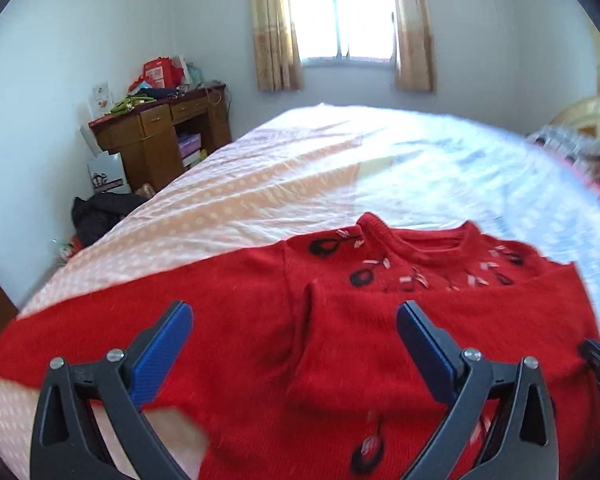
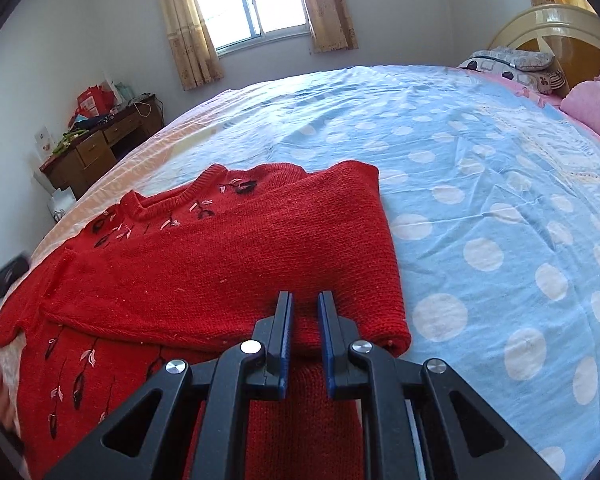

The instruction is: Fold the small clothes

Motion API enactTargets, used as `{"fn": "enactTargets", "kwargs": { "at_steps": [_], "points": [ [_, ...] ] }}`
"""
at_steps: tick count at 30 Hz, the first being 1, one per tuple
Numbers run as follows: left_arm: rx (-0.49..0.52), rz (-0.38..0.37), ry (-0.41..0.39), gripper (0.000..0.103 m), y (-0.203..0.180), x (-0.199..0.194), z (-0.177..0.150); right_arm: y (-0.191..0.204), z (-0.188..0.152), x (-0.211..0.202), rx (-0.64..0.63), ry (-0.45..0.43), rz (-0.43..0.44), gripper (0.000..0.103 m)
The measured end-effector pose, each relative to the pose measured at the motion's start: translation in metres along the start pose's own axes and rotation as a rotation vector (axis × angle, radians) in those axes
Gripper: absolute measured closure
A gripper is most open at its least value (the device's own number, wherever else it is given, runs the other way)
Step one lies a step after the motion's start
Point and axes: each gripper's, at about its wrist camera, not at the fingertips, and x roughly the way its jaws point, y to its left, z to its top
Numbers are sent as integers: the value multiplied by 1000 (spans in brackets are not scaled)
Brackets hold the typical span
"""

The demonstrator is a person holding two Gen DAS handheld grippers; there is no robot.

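Note:
A red knit sweater (image 1: 236,312) with black and pink embroidery lies flat on the bed, neck toward the window. One sleeve (image 2: 228,264) is folded across its chest. My right gripper (image 2: 305,298) is at the folded right edge, its blue pads nearly together and pinching a ridge of the red knit. My left gripper (image 1: 296,308) hovers above the sweater's (image 2: 100,360) left half, wide open with nothing between its fingers. The other sleeve (image 1: 80,332) stretches out to the left.
The bed sheet (image 2: 480,200) is blue with white dots, peach toward the left (image 1: 228,200). Pillows (image 2: 512,60), a pink blanket (image 2: 596,112) and a headboard (image 2: 548,28) lie far right. A cluttered wooden desk (image 1: 160,136) and dark bags (image 1: 100,216) stand left of the bed.

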Motion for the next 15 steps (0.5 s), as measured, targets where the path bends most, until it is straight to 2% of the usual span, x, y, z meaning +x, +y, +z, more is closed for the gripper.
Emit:
{"fn": "enactTargets", "kwargs": {
  "at_steps": [1, 2, 6, 10, 12, 15],
  "points": [
    [10, 3, 20, 12, -5, 11, 2, 0, 0, 0, -1, -4, -1, 90],
    [18, 16, 64, 15, -12, 28, 4, 0, -1, 0, -1, -7, 0, 90],
    [-35, 96, 206, 14, -11, 70, -13, -3, -1, -1, 11, -10, 18, 90],
    [-121, 45, 241, 3, 10, 76, -13, -7, -2, 0, 32, -13, 47, 89],
    [-148, 17, 244, 3, 16, 76, -13, -8, -1, 0, 38, -13, 56, 89],
    [-127, -8, 234, 3, 17, 67, -13, -9, -1, 0, 42, -13, 63, 88]
  ]
}}
